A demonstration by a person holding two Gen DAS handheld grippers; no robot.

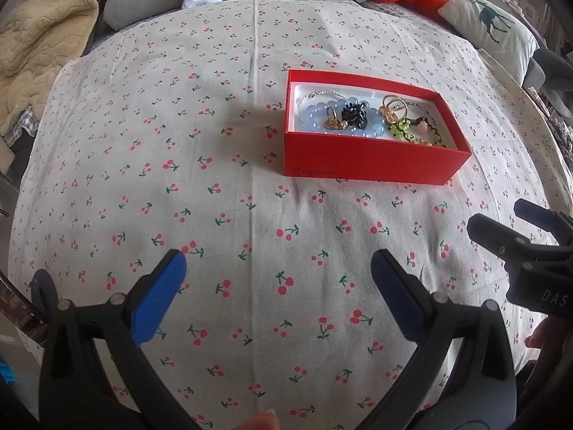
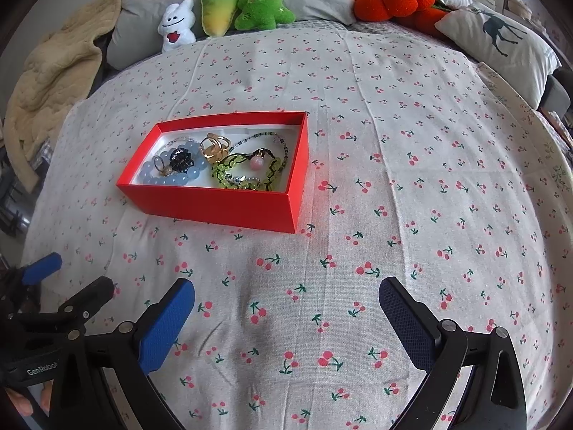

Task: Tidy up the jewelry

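Left wrist view: left tongs [image 1: 277, 286] spread wide, nothing between the blue pads. The right tongs [image 1: 508, 229] show at the right edge; their spread cannot be judged from here. Red box [image 1: 372, 165] sits on the bed [image 1: 179, 143], right of the centre crease, well apart from both tongs. Inside: blue bead bracelet [image 1: 311, 116], black hair claw [image 1: 352, 113], gold rings [image 1: 392, 107], green bead strand [image 1: 403, 129]. Judgement: all pieces light; rings small, hard, likely slippery, best pinched across the band; bead strands limp, take by one bead or a loop.

Right wrist view: right tongs [image 2: 286, 308] also wide open and empty. The strands at the box's right end lie tangled [image 2: 250, 172], likely to drag neighbours. Cherry-print sheet is soft and gives. Plush toys [image 2: 222, 10] and pillows line the far edge.
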